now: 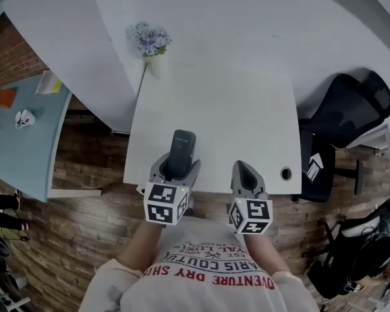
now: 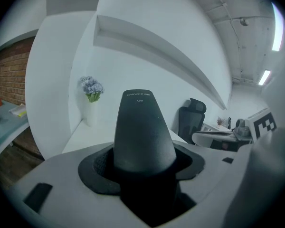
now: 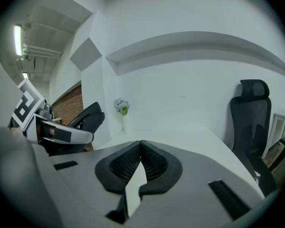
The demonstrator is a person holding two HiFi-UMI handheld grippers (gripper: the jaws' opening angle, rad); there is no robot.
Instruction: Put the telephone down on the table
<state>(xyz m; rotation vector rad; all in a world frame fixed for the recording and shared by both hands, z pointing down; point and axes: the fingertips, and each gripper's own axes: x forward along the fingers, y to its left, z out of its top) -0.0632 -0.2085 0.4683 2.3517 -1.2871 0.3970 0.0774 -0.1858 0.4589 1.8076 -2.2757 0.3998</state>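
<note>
A dark grey cordless telephone (image 1: pixel 181 149) stands up out of my left gripper (image 1: pixel 175 168), which is shut on its lower end. In the left gripper view the telephone (image 2: pixel 143 129) fills the middle between the jaws. It hangs over the near edge of the white table (image 1: pixel 227 116). My right gripper (image 1: pixel 244 177) is to the right at the same edge, shut with nothing in it, and its black pads (image 3: pixel 140 163) meet. The left gripper with the telephone shows in the right gripper view (image 3: pixel 69 129).
A white vase of pale blue flowers (image 1: pixel 151 44) stands at the table's far left corner. A cable hole (image 1: pixel 286 173) sits near the right front corner. A black office chair (image 1: pixel 341 125) is to the right. A light blue table (image 1: pixel 23 129) is to the left.
</note>
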